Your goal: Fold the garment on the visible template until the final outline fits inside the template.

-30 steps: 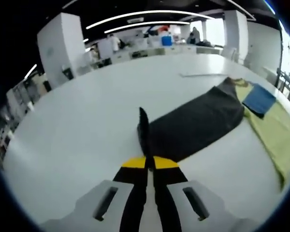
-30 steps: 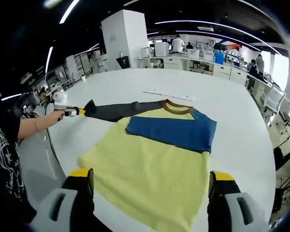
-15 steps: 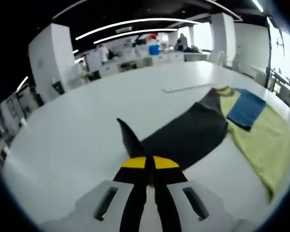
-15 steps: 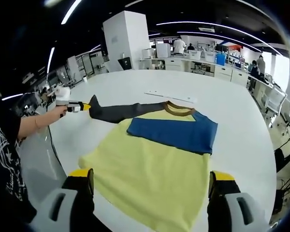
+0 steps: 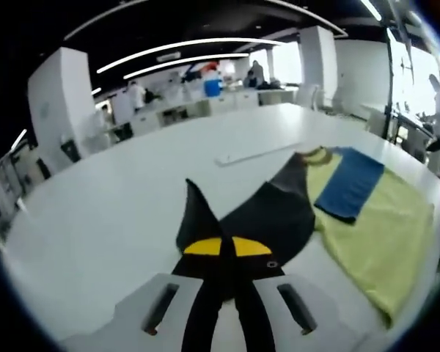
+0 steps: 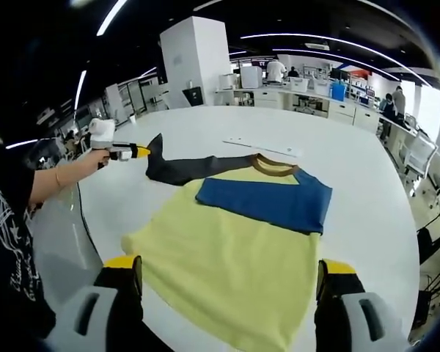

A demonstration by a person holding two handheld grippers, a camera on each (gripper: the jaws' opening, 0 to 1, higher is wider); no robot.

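Note:
A yellow shirt (image 6: 227, 253) lies flat on the white table (image 6: 367, 191), with a brown collar (image 6: 273, 166) and one blue sleeve (image 6: 268, 203) folded across its chest. Its dark grey sleeve (image 6: 187, 168) stretches left, lifted at the cuff. My left gripper (image 5: 224, 248) is shut on that cuff; the dark sleeve (image 5: 268, 216) runs away from its jaws toward the yellow body (image 5: 381, 235). In the right gripper view that left gripper (image 6: 136, 152) sits at the sleeve's end, held by a person's hand. My right gripper (image 6: 227, 275) stands open over the shirt's near hem, jaws wide apart.
A thin white strip (image 6: 262, 147) lies on the table beyond the collar. A white pillar (image 6: 194, 62) and desks with people stand at the back. The person's arm and dark shirt (image 6: 11, 220) fill the left side by the table edge.
My left gripper has carried the dark sleeve's cuff up and inward toward the shirt body, so the sleeve now bunches shorter. The right gripper has stayed put and open.

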